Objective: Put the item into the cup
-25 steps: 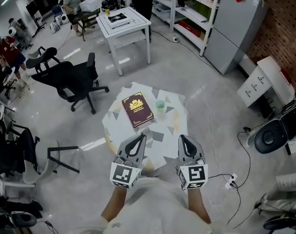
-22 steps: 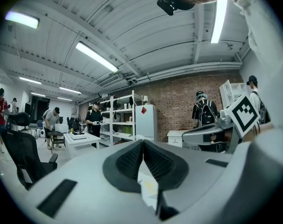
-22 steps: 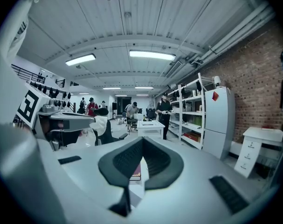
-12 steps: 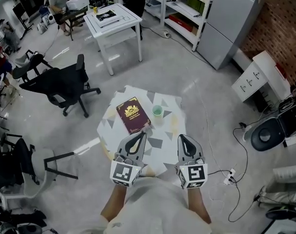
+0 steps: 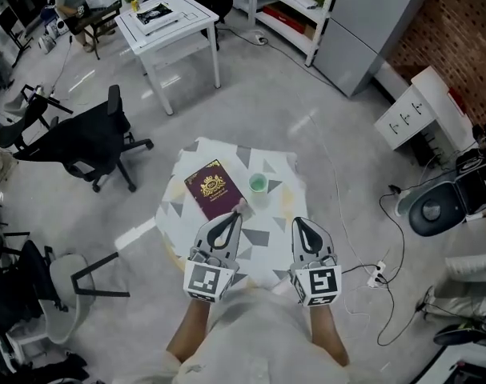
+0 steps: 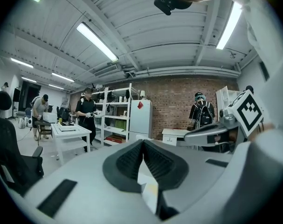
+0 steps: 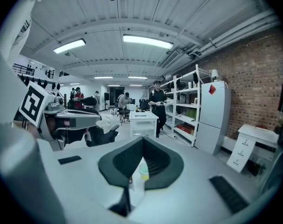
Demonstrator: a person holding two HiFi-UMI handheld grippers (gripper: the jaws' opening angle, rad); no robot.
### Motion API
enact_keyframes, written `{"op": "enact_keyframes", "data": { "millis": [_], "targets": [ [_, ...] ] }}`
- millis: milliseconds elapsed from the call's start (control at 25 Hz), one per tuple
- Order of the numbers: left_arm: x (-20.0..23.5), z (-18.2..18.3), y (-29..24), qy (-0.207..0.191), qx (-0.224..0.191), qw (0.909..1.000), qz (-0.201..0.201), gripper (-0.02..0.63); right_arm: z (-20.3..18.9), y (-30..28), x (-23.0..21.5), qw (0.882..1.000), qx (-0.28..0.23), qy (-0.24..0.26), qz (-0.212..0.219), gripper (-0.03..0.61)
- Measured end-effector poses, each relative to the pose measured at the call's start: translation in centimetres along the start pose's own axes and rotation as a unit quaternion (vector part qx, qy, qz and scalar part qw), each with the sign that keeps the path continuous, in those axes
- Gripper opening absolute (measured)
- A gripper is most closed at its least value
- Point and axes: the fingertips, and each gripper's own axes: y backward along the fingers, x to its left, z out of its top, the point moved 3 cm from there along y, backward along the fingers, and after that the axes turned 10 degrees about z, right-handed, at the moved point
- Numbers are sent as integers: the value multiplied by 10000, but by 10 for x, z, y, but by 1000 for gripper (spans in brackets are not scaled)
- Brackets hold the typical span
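While left gripper (image 5: pixel 230 225) and right gripper (image 5: pixel 300 227) hold jaws together, pale-green cup (image 5: pixel 259 184), seemingly empty, near maroon book (image 5: pixel 214 189)

Lab, shelving (image 5: pixel 284 8), office chair (image 5: pixel 76 141), brick wall (image 5: pixel 460 24)

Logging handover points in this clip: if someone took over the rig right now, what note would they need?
Left gripper: jaws shut, nothing between them, held over the near side of the table.
Right gripper: the same.
The green cup stands upright on the table, right of the dark red book. A small pale thing lies at the book's near corner; it may be the item, but it is too small to identify.
Done: nothing grasped yet.
Left: pick up the item and put it into the cup.
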Motion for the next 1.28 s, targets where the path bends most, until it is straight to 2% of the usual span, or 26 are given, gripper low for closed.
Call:
{"op": "enact_keyframes", "data": {
  "millis": [200, 480, 840, 1280],
  "targets": [
    [15, -4, -19, 66, 40, 9999, -117, 17, -11, -23, -1, 9997, 235, -12, -35, 6],
    [33, -30, -37, 228, 263, 9990, -272, 17, -32, -48, -2, 9984, 542, -44, -142, 5],
    [39, -53, -62, 351, 388, 9979, -373, 17, -54, -68, -10, 9961, 869, -21, -181, 6],
    [38, -76, -90, 292, 617, 9974, -226, 17, -72, -92, -28, 9944, 1046, -6, 172, 6]
  ]
}}
